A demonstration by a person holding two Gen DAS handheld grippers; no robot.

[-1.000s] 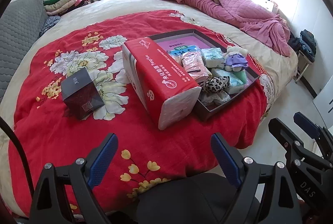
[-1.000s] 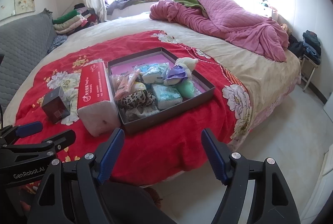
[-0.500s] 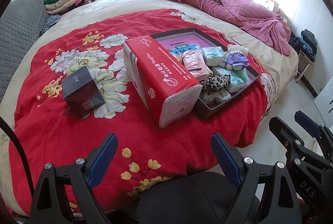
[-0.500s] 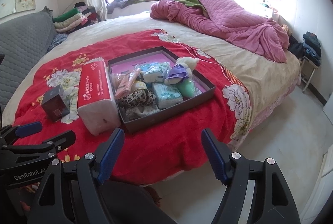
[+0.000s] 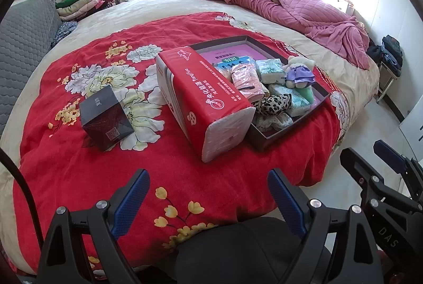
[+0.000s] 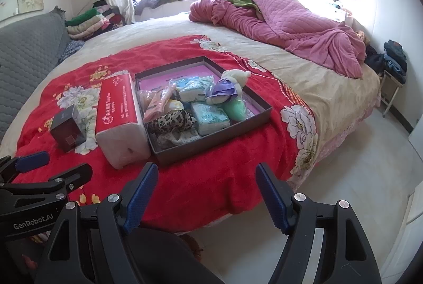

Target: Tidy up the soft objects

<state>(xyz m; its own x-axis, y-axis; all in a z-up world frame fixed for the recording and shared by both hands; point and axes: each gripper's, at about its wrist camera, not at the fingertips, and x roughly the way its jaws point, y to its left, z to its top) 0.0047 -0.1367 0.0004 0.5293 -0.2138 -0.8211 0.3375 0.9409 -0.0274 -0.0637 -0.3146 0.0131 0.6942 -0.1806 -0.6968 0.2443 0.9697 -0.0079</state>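
Bedroom scene: a bed [image 6: 304, 67] draped with a red flowered blanket [image 6: 211, 178], a pink quilt [image 6: 290, 27] heaped at its far side, folded clothes [image 6: 90, 22] by the window at 11 o'clock. Left claw [image 5: 208, 199] and right claw [image 6: 206, 191] both hang released at the near edge of the bed, jaws spread wide, grasping nothing, well apart from every item. Centre of the right wrist view: a shallow dark tray [image 6: 264, 109] with a pink floor, bare at its far end. Contents, crowded toward the near half: two pale tissue packs [image 6: 210, 117], a pink wrapped pack [image 6: 156, 101], a leopard-print cloth [image 6: 171, 121], a patterned cloth beneath it, a green soft piece [image 6: 235, 108], and a plush toy [image 6: 230, 85] in a purple dress at 1 o'clock. Touching the tray's left wall lies a large red tissue pack [image 6: 117, 109], outside it; at 9 o'clock, well apart, stands a small dark box [image 6: 66, 128]. Handling, as judged: the red pack looks light and squashy under slick film, so a hold across its narrow width near the white end would likely grip best, though the wrapper may slip. Cloths and toy should compress freely; a pinch on a raised fold ought to suffice. The dark box appears stiff, probably not among the soft goods
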